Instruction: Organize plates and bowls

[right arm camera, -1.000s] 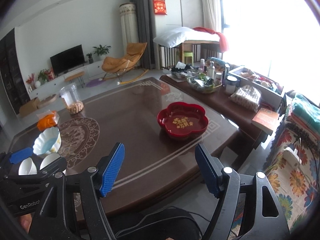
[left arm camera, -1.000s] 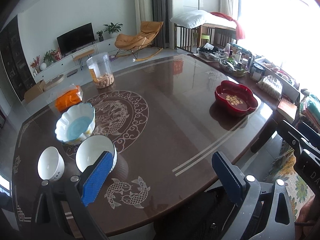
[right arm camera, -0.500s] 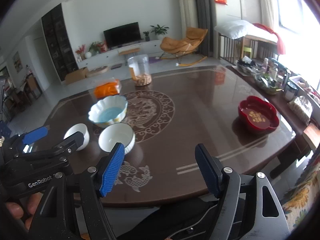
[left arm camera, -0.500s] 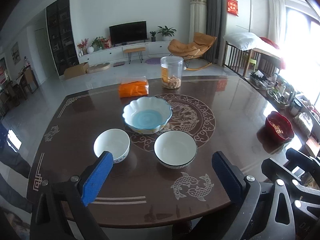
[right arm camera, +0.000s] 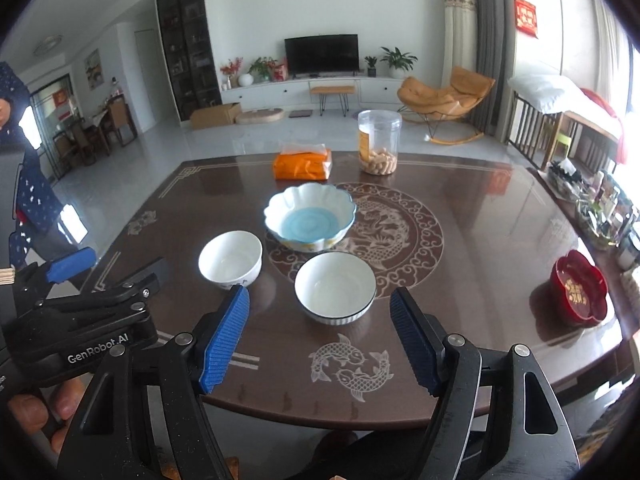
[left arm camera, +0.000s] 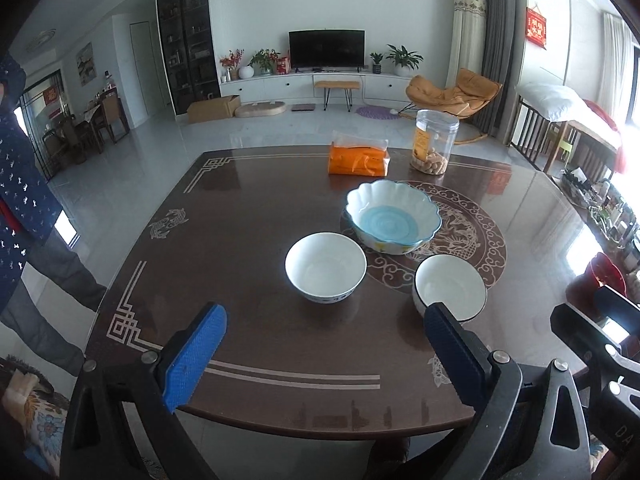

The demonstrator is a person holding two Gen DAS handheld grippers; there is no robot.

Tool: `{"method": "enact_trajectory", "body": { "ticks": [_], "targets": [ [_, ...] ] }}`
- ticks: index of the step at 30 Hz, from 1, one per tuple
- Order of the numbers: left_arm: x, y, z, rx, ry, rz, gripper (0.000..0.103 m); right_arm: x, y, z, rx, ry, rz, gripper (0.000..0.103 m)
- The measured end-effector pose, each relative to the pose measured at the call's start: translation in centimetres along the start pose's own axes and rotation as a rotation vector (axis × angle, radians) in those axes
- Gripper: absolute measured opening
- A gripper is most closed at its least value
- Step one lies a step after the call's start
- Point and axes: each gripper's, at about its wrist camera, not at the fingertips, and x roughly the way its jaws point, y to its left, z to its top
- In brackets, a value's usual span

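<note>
Both grippers hovered off the desk's [right arm camera: 500,216] near edge, fingers spread apart, empty. Right gripper [right arm camera: 320,340] faced the dark-rimmed white bowl [right arm camera: 335,286] dead ahead, nearest. Left gripper [left arm camera: 324,360] lined up on the plain white bowl [left arm camera: 325,266]. Scalloped blue bowl [right arm camera: 310,216] sat farther, just behind both.

Orange tissue pack [left arm camera: 359,159] beside clear snack jar [left arm camera: 435,142] on dark table [left arm camera: 248,216]

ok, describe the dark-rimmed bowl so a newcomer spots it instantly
Start at the round dragon medallion on the brown table. At its near edge sits the dark-rimmed bowl: plain white inside, unlike the scalloped blue-centred bowl behind or the rimless white bowl beside.
</note>
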Motion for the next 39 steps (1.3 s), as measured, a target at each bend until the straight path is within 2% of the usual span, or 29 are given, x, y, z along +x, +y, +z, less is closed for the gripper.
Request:
{"method": "enact_trajectory", "body": {
  "ticks": [16,23,39],
  "targets": [
    [-0.3,-0.8,-0.4,0.023,0.021,-0.019,0.099,-0.6,-0.8,-0.7,0.033,0.013,-0.025,0.076],
    [-1.2,-1.6,-0.4,0.045,0.004,-0.022,0.099,-1.1,-1.0,-0.9,0.042,0.004,-0.032,0.076],
    [-0.4,-1.4,-0.7,0.051,0.024,-0.031,0.099,-0.4,-1.1,-1.4,0.043,0.027,-0.04,0.076]
  ]
}}
